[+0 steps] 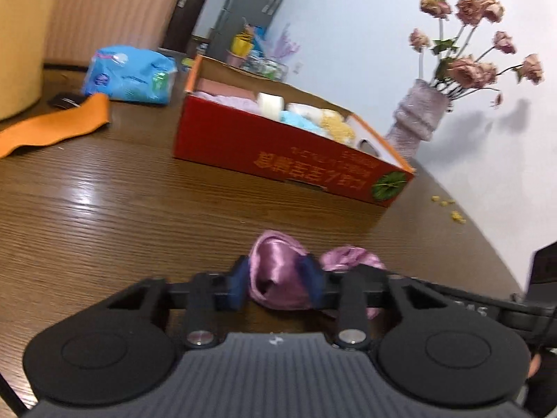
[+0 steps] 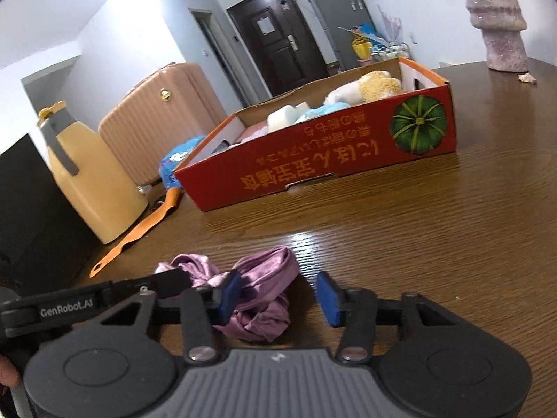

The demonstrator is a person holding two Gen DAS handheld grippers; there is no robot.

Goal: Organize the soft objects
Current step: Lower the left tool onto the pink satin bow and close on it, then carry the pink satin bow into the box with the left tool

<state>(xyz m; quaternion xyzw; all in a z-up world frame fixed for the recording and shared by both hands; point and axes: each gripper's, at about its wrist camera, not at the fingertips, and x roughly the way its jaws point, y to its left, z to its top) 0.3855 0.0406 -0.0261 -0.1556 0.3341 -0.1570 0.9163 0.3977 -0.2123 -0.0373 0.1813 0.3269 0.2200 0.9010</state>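
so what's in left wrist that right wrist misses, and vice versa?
Left wrist only: the dried pink flowers in the vase, and yellow crumbs on the table.
Right wrist only: the yellow jug in full, and the box's pumpkin picture face-on.
Both: the purple satin cloth on the table, left gripper shut on one end, right gripper around the other with the right pad clear of it, plus the red box of soft items, orange strap, blue pack and pink suitcase.

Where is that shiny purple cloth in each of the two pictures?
Left wrist view: purple cloth at bottom centre, pinched between the left gripper fingers.
Right wrist view: bottom centre-left, beside the right gripper's left finger.
Shared landmark: the red box behind it.
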